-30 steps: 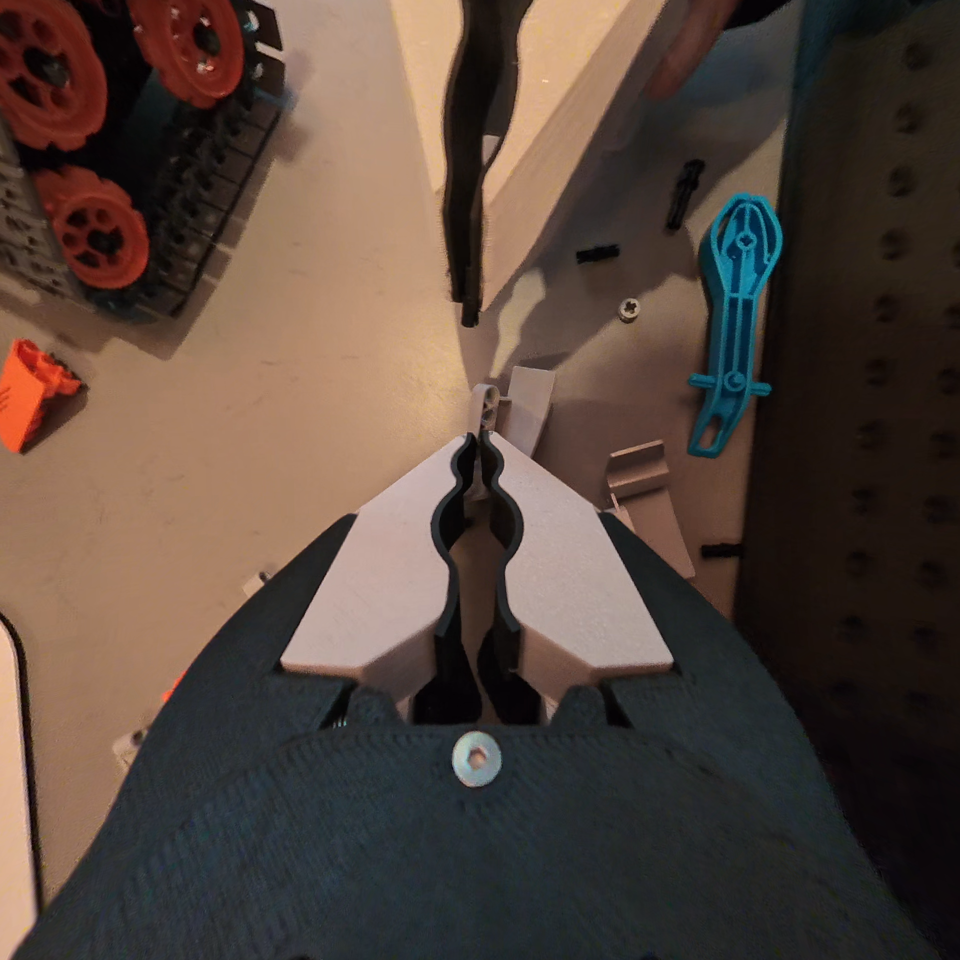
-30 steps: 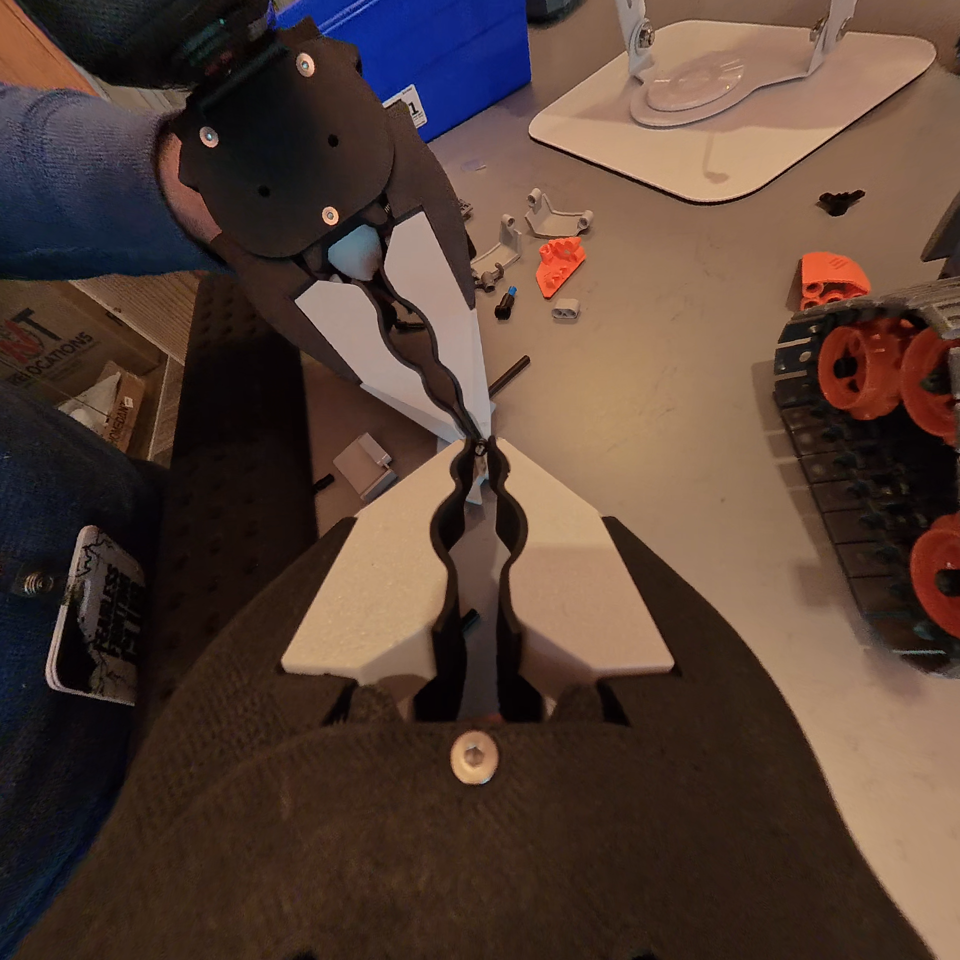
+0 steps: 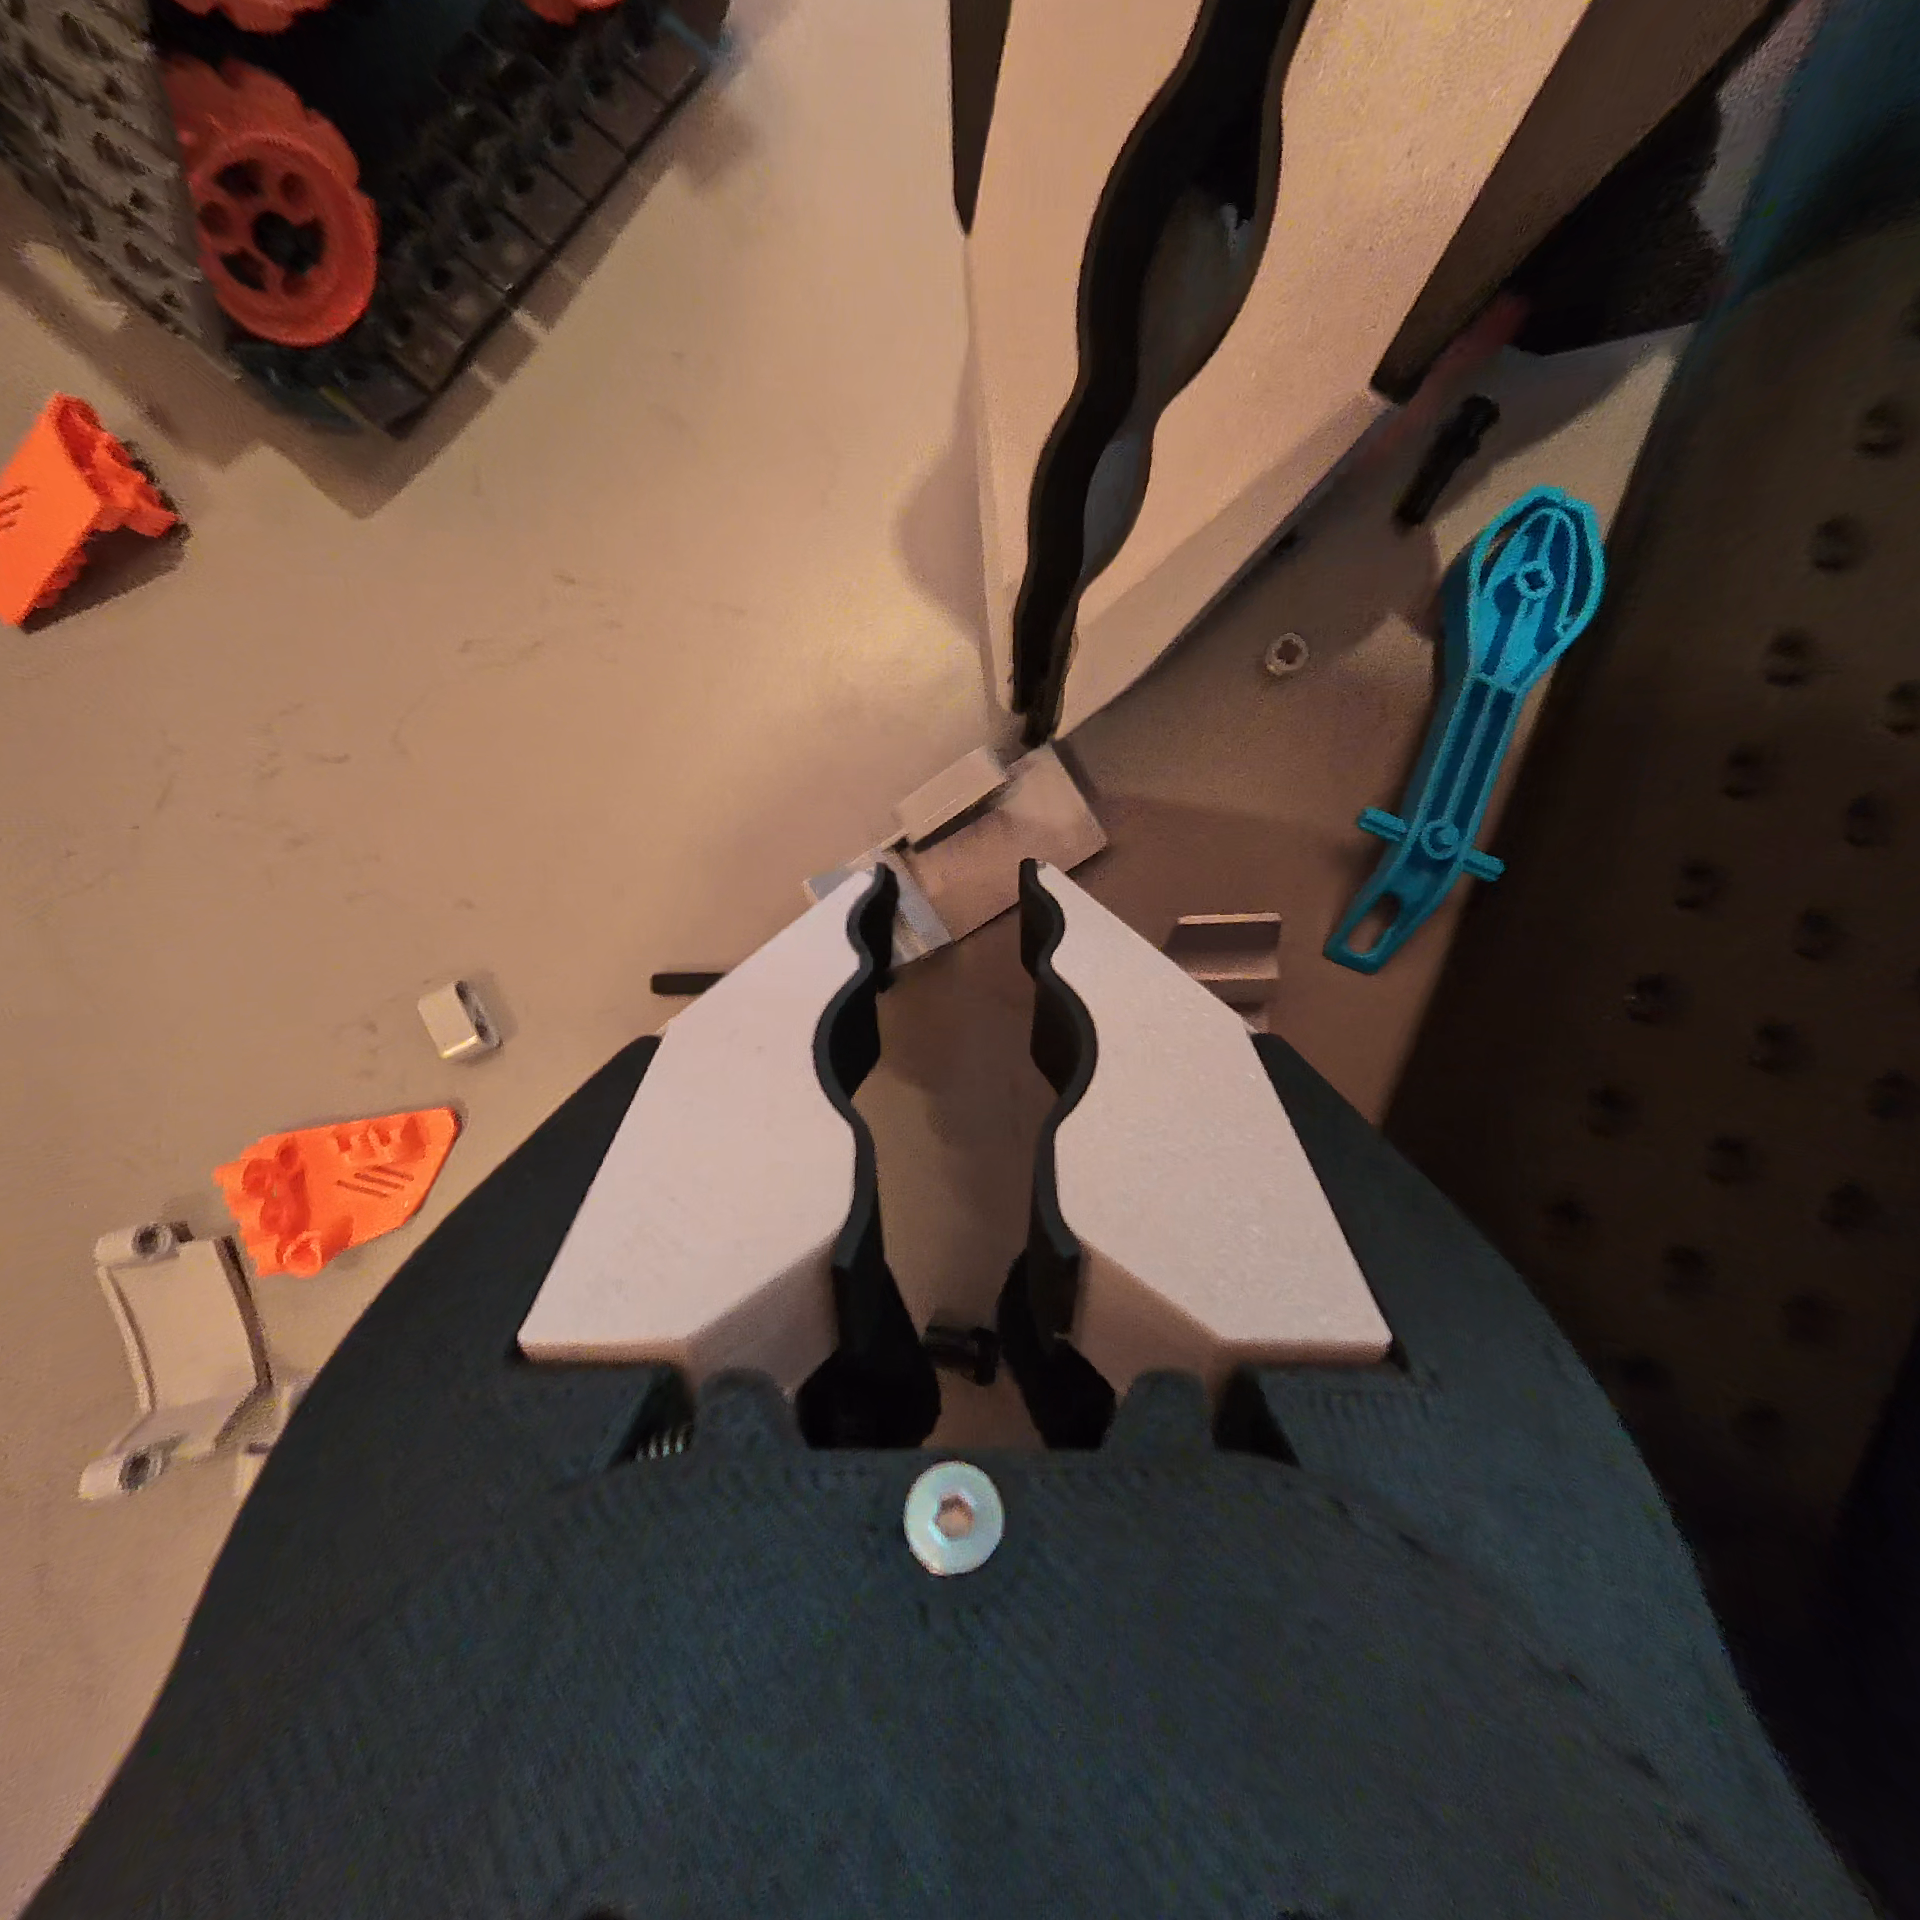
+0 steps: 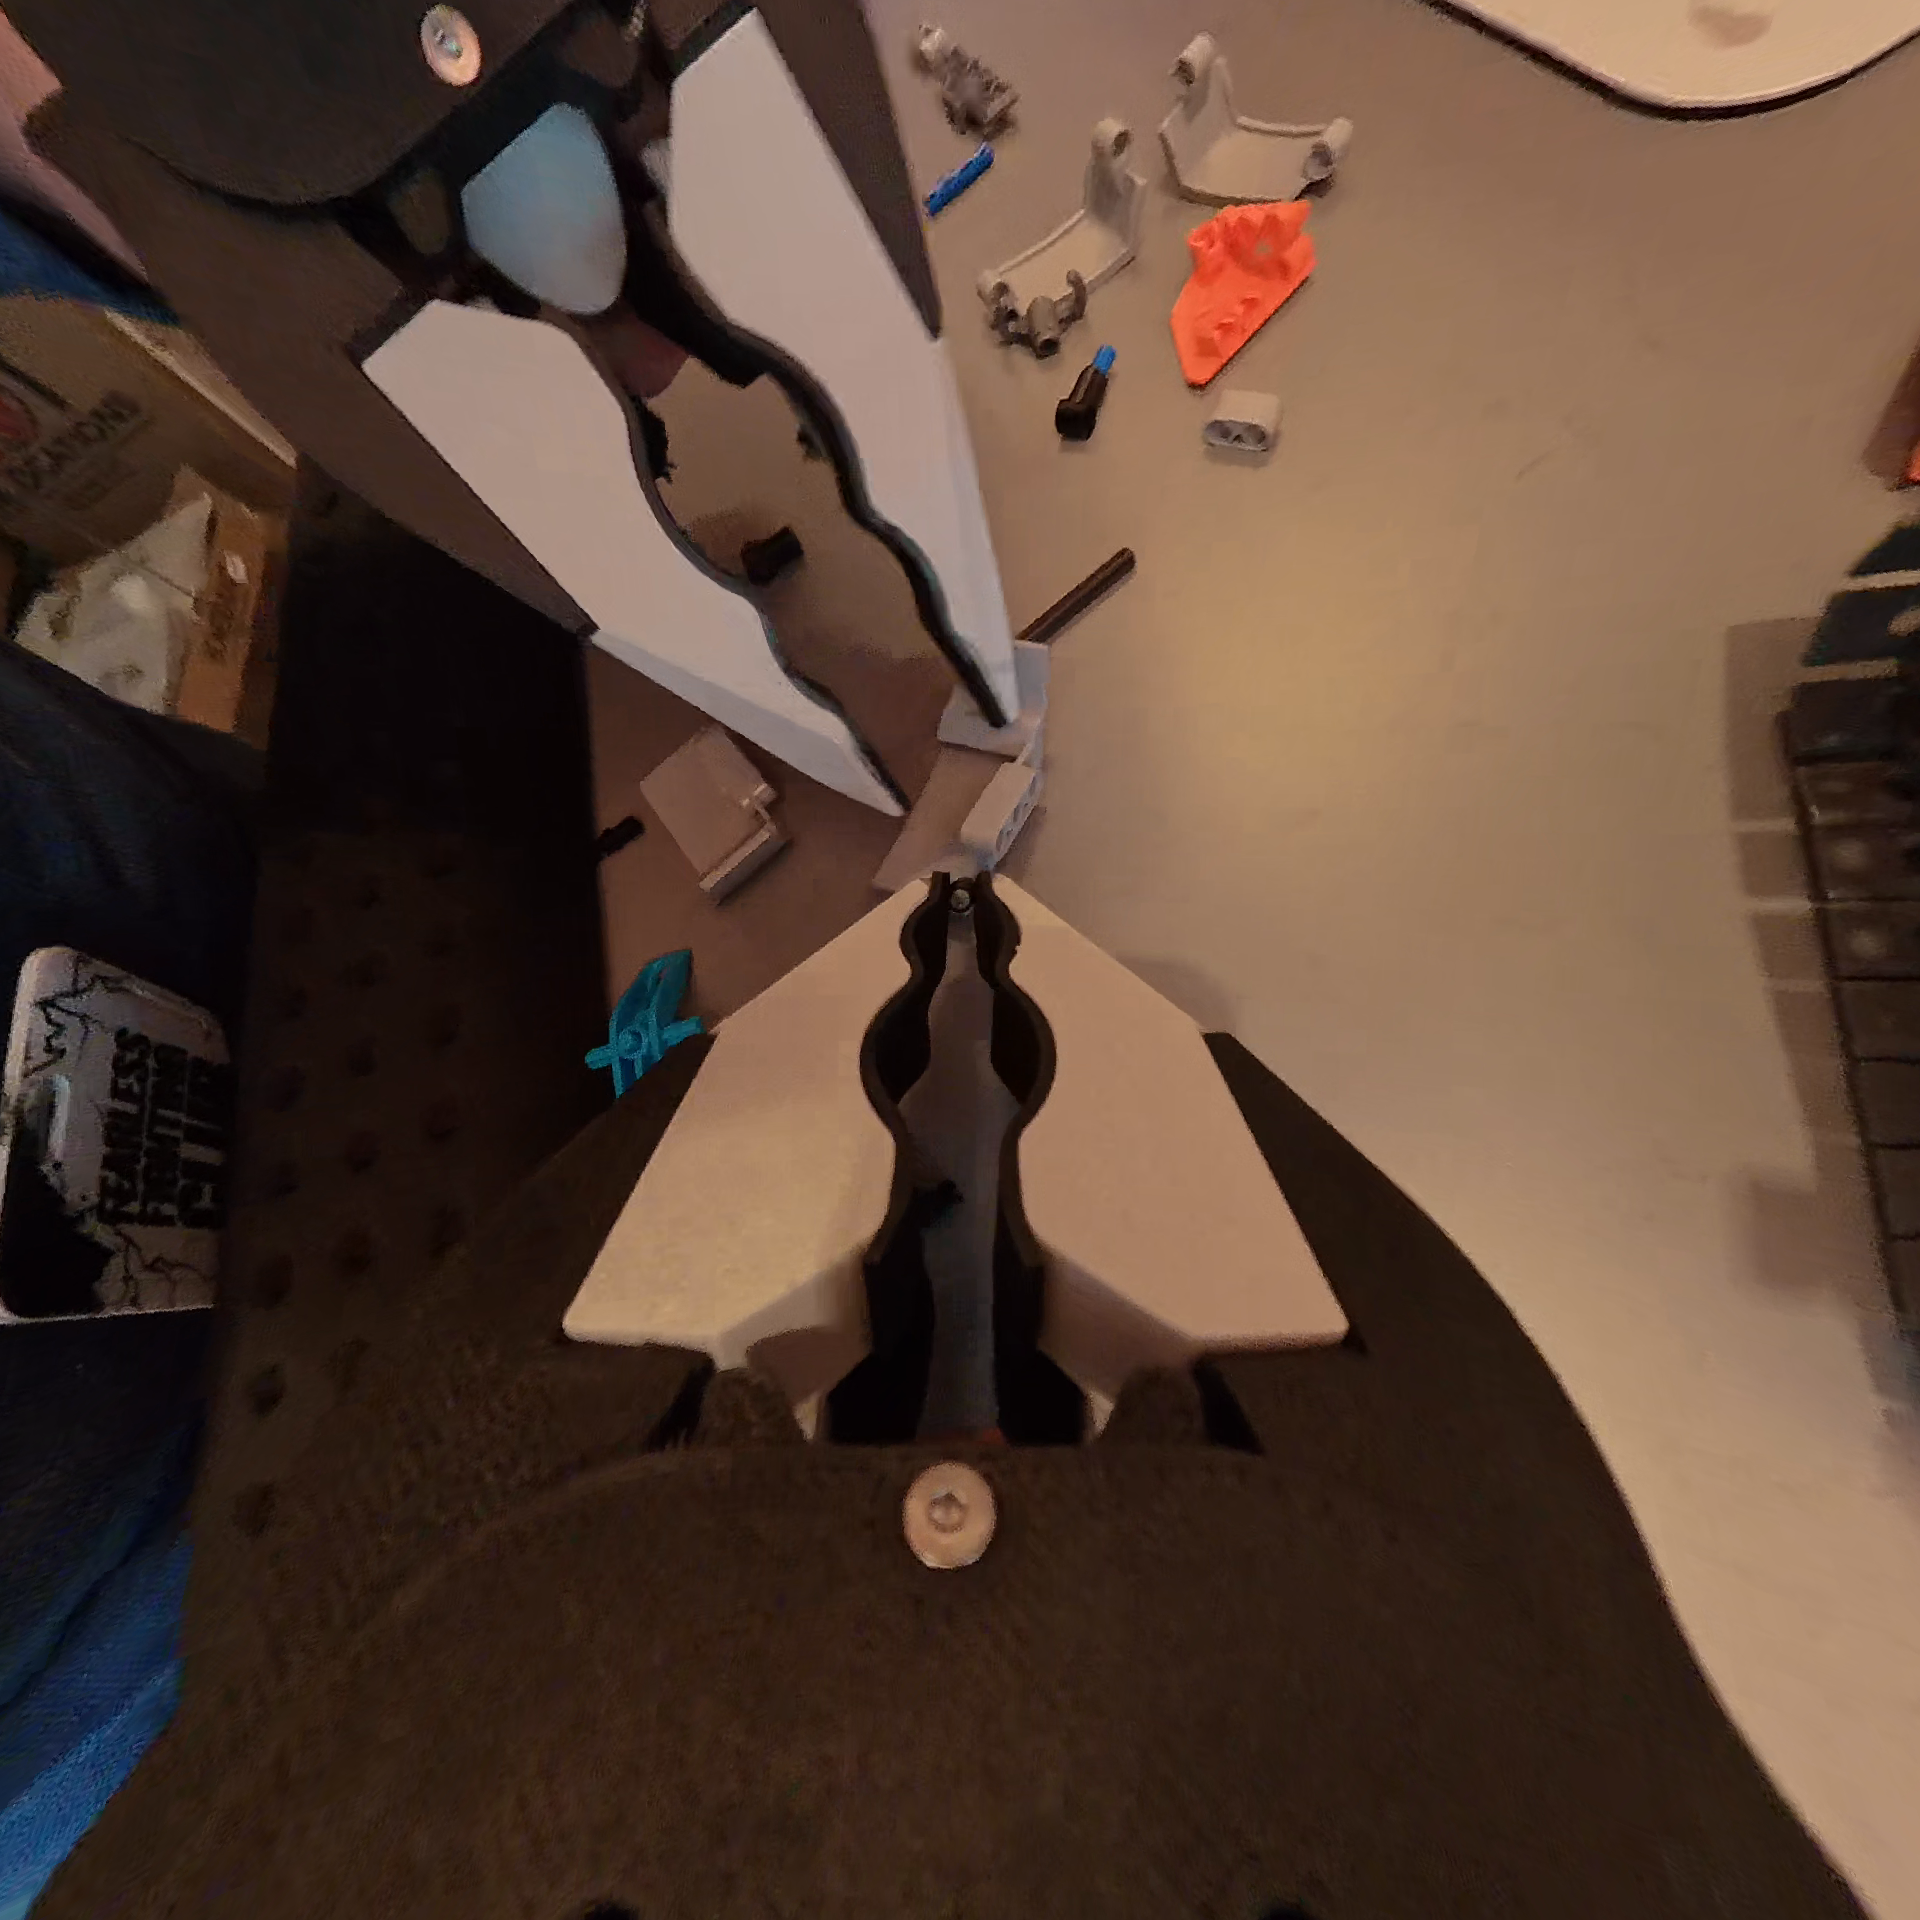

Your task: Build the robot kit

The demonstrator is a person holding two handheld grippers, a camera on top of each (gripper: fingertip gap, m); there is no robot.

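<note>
Two grippers met over a small grey brick assembly (image 3: 977,831) on the table (image 3: 623,727).
The left gripper (image 3: 954,883) stood spread just before it; the right gripper (image 4: 964,896) pinched a tiny black pin (image 4: 960,900) at its tips, beside the assembly.

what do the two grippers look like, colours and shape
Both match: the left gripper and right gripper each have a dark textured rounded body with one silver bolt, and two pale grey wedge fingers lined with wavy black pads. No cables visible.
</note>
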